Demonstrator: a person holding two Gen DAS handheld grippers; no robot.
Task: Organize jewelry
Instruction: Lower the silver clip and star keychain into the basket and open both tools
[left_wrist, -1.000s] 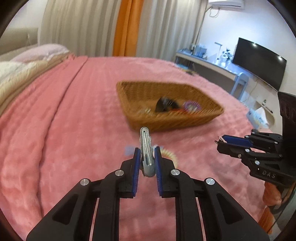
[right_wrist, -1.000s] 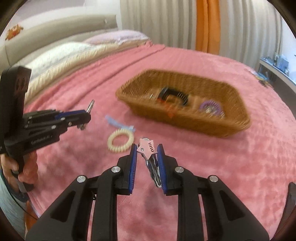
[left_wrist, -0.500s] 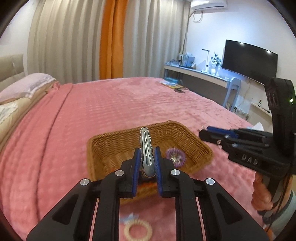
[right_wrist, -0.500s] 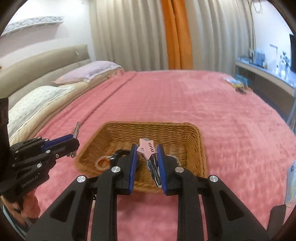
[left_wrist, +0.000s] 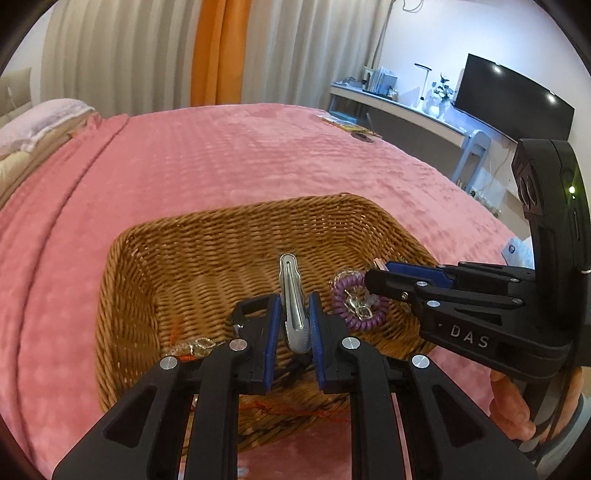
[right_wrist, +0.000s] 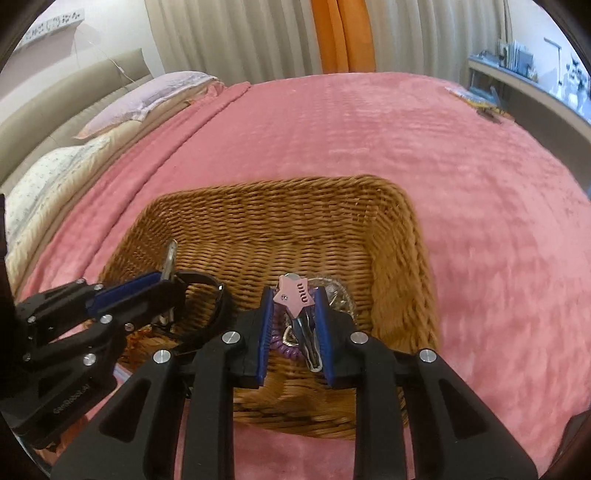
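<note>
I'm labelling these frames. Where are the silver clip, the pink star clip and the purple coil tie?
silver clip (left_wrist: 291, 295), left wrist view, its flat blade.
pink star clip (right_wrist: 294, 294), right wrist view, the star.
purple coil tie (left_wrist: 364, 321), left wrist view, lower loop.

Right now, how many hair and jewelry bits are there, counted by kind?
Hair clips: 2, silver clip, pink star clip
Spiral hair ties: 1, purple
Black bangles: 1
Metal chain pieces: 1
Total: 5

A pink bedspread (left_wrist: 229, 158) fills the room before pale curtains (left_wrist: 122, 55), a desk (left_wrist: 399, 107) and a dark television (left_wrist: 513, 96).
</note>
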